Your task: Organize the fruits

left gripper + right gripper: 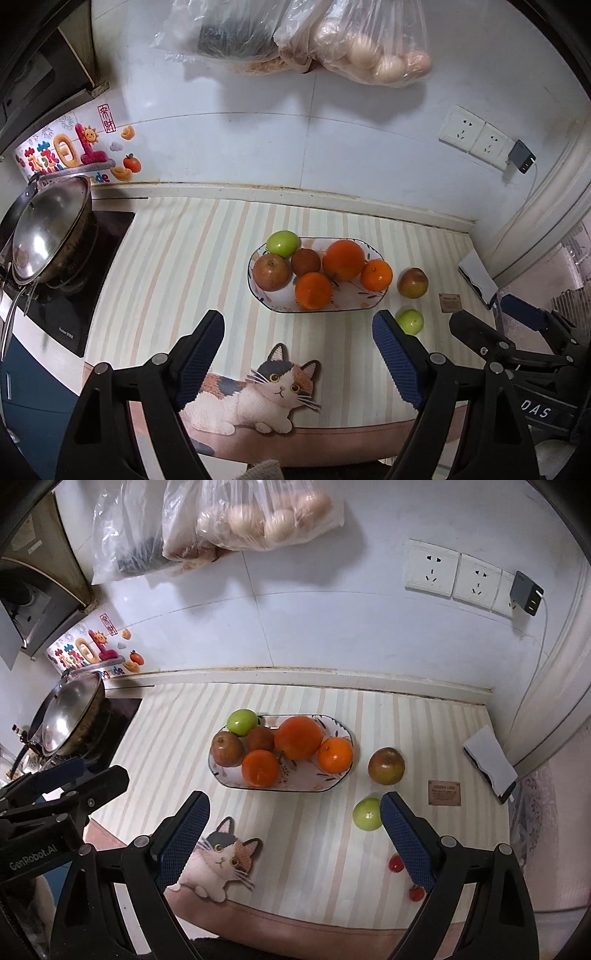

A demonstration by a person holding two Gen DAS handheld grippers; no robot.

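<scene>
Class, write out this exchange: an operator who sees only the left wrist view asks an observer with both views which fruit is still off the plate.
Operator: I see a green apple and a reddish apple beside the plate. Anything else loose?
Observer: Yes, two small red fruits lie on the striped mat near its front edge.
Operator: Is the right tool open?
Observer: Yes. Its jaws stand wide apart and hold nothing, and the green apple sits beside one finger.
</scene>
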